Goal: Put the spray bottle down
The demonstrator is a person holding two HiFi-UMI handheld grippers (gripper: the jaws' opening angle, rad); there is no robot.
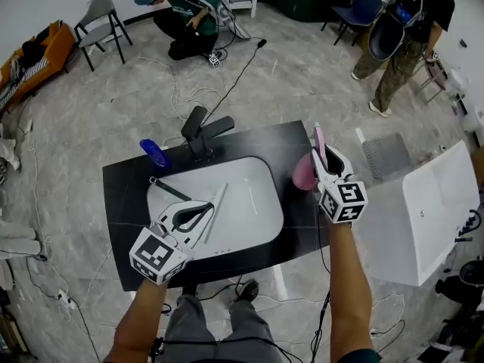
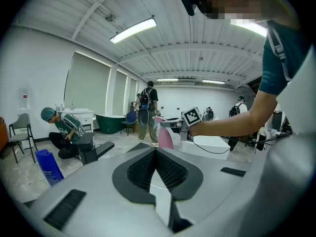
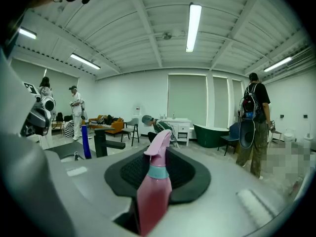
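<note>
As right gripper [image 1: 324, 163] gripped the pink plastic spray bottle [image 1: 304, 174], left gripper [image 1: 198, 216] closed empty, I reckoned: lower onto black counter [image 1: 299, 233], three o'clock of white basin [image 1: 249, 203].

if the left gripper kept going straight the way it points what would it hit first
Probably the pink spray bottle held in the right gripper: it sits almost dead ahead of the left gripper. Depth is unclear, so it may pass just left of it.

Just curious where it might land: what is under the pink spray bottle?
The black countertop, right of the white sink. The spot directly below is covered by the spray bottle and the right gripper whose jaws hold it.
</note>
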